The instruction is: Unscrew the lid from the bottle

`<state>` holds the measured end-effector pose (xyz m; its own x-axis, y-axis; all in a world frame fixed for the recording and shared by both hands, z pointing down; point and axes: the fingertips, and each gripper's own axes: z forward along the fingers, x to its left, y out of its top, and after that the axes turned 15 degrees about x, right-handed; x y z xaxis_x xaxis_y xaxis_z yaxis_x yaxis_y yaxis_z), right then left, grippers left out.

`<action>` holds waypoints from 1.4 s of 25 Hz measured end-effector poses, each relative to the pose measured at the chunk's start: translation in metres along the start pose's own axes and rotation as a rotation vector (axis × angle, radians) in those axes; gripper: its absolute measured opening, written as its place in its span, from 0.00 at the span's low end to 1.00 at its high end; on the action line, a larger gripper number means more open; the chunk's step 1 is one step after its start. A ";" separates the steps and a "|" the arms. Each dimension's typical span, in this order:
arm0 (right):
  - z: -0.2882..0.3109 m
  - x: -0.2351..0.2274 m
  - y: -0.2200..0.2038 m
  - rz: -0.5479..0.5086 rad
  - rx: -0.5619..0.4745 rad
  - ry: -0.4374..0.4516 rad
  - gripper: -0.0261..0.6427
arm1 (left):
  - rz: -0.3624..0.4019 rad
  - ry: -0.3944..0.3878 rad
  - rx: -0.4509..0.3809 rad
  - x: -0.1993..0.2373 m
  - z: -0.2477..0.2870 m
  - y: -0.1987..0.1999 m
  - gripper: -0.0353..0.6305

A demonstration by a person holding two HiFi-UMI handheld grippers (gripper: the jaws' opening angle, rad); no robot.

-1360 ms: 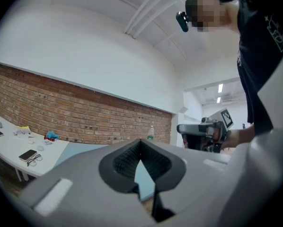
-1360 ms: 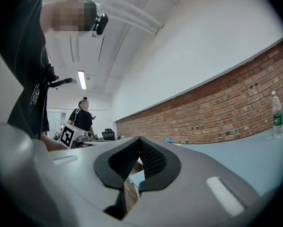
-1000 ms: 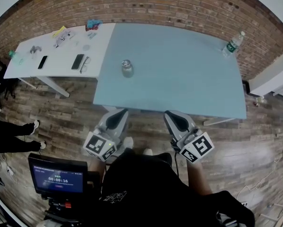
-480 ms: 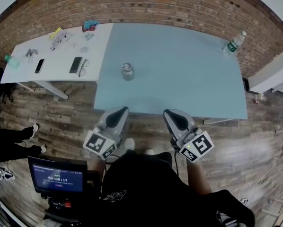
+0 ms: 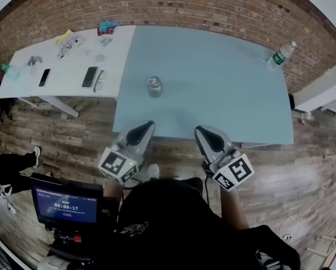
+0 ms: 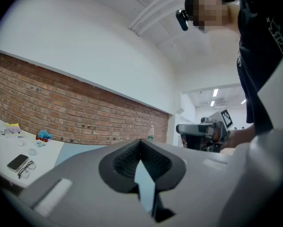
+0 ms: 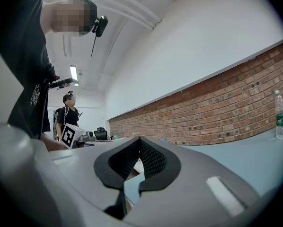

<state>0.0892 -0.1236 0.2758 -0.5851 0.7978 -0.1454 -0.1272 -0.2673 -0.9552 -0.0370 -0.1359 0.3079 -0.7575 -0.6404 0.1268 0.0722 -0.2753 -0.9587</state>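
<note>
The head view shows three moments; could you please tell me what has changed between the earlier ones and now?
Both the left gripper and right gripper have advanced toward the blue table, tips now at its near edge. Both stay shut and empty; the bottle stands untouched.

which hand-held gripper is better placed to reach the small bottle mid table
Likely left: the left hand-held gripper lines up almost straight with the small bottle; the right hand-held gripper sits farther to the side. Both shut, empty.
</note>
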 end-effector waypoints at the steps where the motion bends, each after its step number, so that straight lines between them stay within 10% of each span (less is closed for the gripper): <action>1: 0.003 0.001 0.002 -0.001 0.001 -0.001 0.04 | 0.001 -0.001 0.000 0.003 0.000 0.001 0.05; 35: 0.047 0.015 0.007 0.018 0.012 -0.069 0.04 | -0.014 -0.040 -0.009 0.064 -0.016 -0.002 0.05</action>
<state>0.0420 -0.1385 0.2786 -0.6414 0.7536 -0.1440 -0.1256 -0.2883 -0.9493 -0.0962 -0.1652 0.3137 -0.7322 -0.6645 0.1496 0.0557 -0.2774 -0.9591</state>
